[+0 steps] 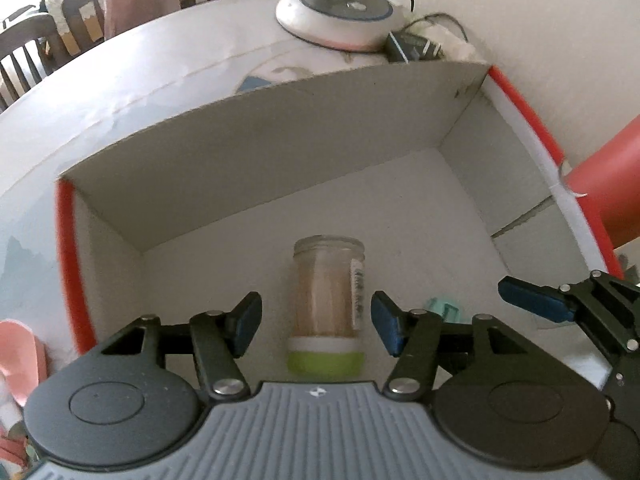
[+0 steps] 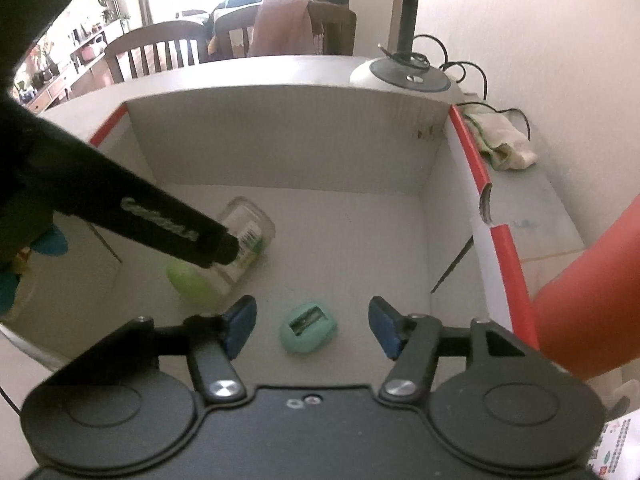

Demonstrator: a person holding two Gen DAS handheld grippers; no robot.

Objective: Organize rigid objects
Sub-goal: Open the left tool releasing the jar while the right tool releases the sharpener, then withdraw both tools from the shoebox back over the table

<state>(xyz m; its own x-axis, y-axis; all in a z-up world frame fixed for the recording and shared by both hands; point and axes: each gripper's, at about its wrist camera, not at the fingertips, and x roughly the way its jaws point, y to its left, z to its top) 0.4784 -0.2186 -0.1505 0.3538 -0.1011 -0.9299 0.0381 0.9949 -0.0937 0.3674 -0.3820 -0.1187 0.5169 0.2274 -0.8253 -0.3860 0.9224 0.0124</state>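
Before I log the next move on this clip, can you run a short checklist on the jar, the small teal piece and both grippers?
1. Jar inside the box: ok, it lies on its side on the floor, green lid toward the camera.
2. Left gripper clear of the jar: ok, pads stand apart on either side, not pressing.
3. Teal piece inside the box: ok, it rests on the floor.
4. Right gripper clear of the teal piece: ok, jaws open, nothing pinched.
5. Jar and teal piece apart: ok, a gap shows between them.
6. Jar's contents: cannot tell.

Clear jar (image 1: 326, 288) with lime-green lid (image 1: 325, 362), mint, perhaps sharpener (image 2: 309, 328), red-edged white box (image 2: 472, 168)
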